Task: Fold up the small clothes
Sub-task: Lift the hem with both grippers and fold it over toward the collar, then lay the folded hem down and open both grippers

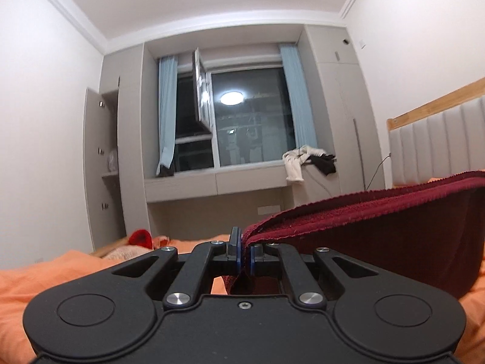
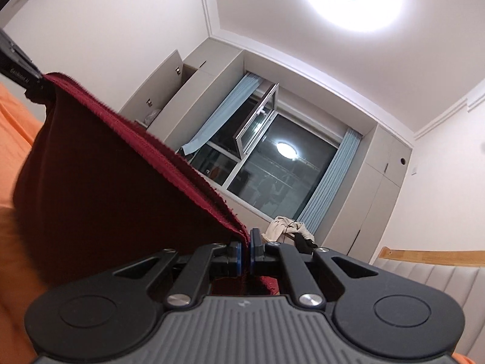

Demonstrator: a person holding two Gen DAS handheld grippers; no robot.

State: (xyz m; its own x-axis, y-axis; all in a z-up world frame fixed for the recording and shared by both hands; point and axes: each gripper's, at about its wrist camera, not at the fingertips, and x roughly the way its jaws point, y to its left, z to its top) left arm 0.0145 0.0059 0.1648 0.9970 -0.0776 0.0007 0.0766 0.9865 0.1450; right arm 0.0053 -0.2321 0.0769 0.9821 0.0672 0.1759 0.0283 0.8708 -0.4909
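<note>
A dark red knitted garment [image 1: 379, 230] hangs stretched in the air above the orange bedsheet [image 1: 60, 273]. My left gripper [image 1: 245, 254] is shut on one corner of its ribbed edge, and the cloth runs off to the right. In the right wrist view the same garment [image 2: 106, 182] spreads to the left, with my right gripper [image 2: 245, 253] shut on its other corner. The left gripper [image 2: 18, 69] shows at the far upper left of that view, pinching the cloth's far end. Both grippers point roughly level toward the window.
A window [image 1: 242, 121] with blue curtains faces me, with a pile of white and black clothes [image 1: 309, 160] on its sill. A red item [image 1: 141, 238] lies on the bed at the left. An open cupboard [image 1: 103, 157] stands left, a padded headboard [image 1: 439, 145] right.
</note>
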